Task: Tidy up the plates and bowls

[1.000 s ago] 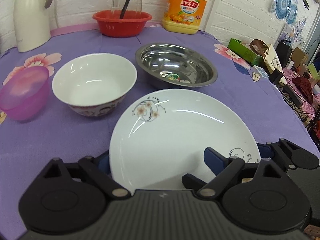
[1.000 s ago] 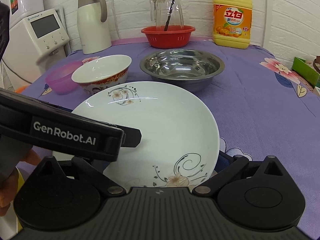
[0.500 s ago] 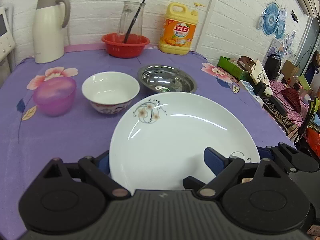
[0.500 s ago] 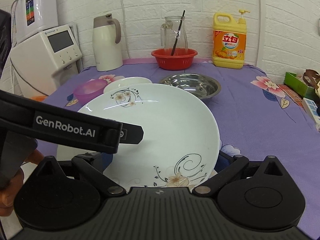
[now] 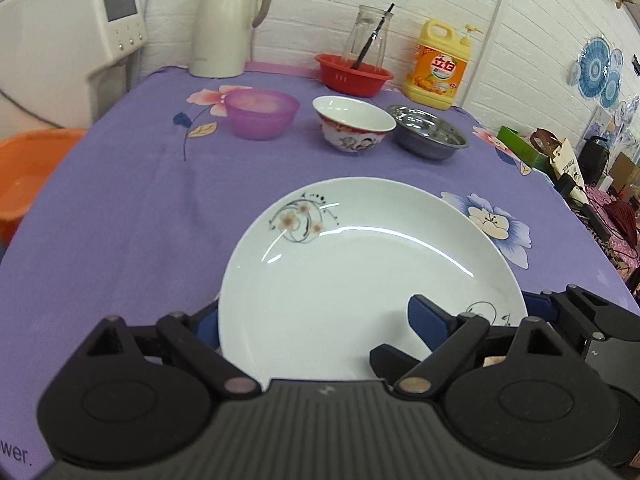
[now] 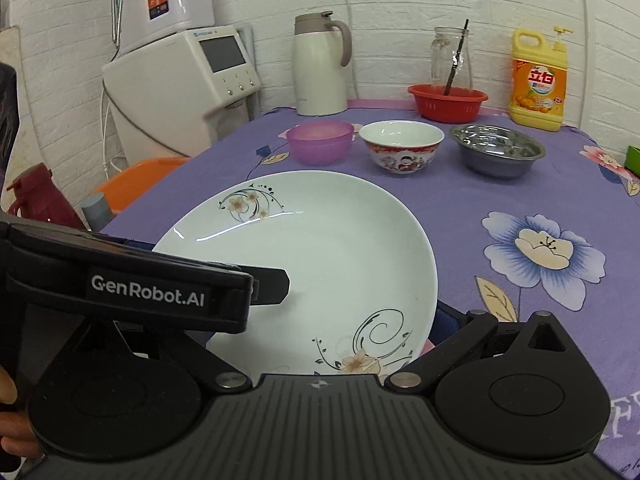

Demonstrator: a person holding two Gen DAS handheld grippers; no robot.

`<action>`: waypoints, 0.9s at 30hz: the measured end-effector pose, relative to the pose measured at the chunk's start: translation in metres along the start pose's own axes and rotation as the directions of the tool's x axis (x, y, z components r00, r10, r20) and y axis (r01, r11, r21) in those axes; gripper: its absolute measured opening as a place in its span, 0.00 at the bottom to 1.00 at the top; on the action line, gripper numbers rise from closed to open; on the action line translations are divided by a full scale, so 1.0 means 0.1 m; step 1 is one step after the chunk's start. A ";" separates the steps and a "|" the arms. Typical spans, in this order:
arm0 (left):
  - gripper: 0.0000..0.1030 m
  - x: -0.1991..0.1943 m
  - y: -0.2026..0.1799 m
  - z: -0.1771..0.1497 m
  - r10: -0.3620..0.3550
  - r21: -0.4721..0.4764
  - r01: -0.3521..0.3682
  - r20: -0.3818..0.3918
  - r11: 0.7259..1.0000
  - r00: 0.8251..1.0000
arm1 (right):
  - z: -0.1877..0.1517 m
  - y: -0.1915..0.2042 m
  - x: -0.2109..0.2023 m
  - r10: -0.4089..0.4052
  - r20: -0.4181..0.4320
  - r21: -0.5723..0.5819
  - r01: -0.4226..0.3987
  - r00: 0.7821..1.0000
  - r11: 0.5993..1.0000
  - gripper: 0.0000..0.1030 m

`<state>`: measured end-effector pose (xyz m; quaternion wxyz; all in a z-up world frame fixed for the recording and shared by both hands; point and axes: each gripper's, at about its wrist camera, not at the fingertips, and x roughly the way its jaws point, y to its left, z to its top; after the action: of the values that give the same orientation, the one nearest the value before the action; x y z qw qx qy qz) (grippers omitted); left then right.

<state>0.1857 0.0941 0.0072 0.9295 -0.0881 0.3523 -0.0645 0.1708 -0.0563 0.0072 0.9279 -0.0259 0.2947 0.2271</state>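
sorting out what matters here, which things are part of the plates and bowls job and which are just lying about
Job: plate, purple bowl, china bowl, steel bowl.

Lying about: kettle, red basket, glass jug, soap bottle, dispenser.

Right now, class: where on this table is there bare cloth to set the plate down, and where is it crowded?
Free: the wide purple cloth between the white plate and the bowl row, and its left side. Crowded: the far edge, where the purple bowl, patterned bowl and steel bowl stand in a line, with the red basket, jug and detergent bottle behind.
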 end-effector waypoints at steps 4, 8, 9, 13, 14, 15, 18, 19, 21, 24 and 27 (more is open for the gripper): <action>0.87 -0.04 0.03 -0.10 -0.022 0.009 0.021 0.020 1.000 1.000 | -0.07 0.04 0.07 -0.005 -0.023 -0.003 0.005 1.000 1.000 1.00; 0.88 -0.04 0.01 -0.14 -0.024 0.034 0.022 0.047 0.999 0.999 | -0.11 0.06 0.07 -0.019 -0.021 -0.019 0.018 1.000 1.000 1.00; 0.88 -0.05 0.01 -0.14 -0.026 0.033 0.025 0.051 0.999 0.998 | -0.11 0.06 0.07 -0.015 -0.023 -0.015 0.015 1.000 1.000 1.00; 0.95 -0.11 0.02 -0.17 -0.031 0.059 0.027 0.067 0.998 0.997 | -0.13 0.04 0.04 -0.015 -0.013 -0.025 0.015 1.000 1.000 1.00; 0.95 -0.12 0.01 -0.16 -0.031 0.065 0.026 0.064 0.998 0.997 | -0.14 0.05 0.03 -0.024 -0.005 -0.035 0.024 1.000 0.999 1.00; 0.95 -0.12 0.01 -0.15 -0.032 0.072 0.028 0.056 0.997 0.998 | -0.14 0.05 0.03 -0.027 -0.003 -0.040 0.027 1.000 0.999 1.00; 0.95 -0.13 -0.02 -0.14 -0.001 0.110 -0.005 0.055 0.994 0.999 | -0.15 0.03 0.04 -0.014 -0.009 -0.023 0.014 1.000 1.000 1.00; 0.95 -0.13 -0.04 -0.13 0.016 0.122 -0.022 0.052 0.992 0.999 | -0.16 0.03 0.05 -0.012 -0.013 -0.023 0.012 1.000 1.000 1.00; 0.95 -0.10 -0.04 -0.13 0.059 0.141 -0.065 0.049 0.988 0.997 | -0.18 0.03 0.06 -0.016 -0.020 -0.024 0.015 1.000 1.000 1.00; 0.95 -0.12 -0.05 -0.12 0.072 0.162 -0.080 0.059 0.984 0.996 | -0.19 0.00 0.07 -0.004 -0.025 -0.009 0.004 1.000 1.000 1.00; 0.95 -0.17 -0.13 -0.11 0.082 0.212 -0.098 0.083 0.972 0.993 | -0.20 -0.04 0.06 -0.007 -0.024 -0.001 0.007 1.000 1.000 1.00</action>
<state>0.1647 0.0830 0.0128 0.9479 0.0271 0.3124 -0.0567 0.1659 -0.0610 -0.0126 0.9251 -0.0302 0.3055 0.2237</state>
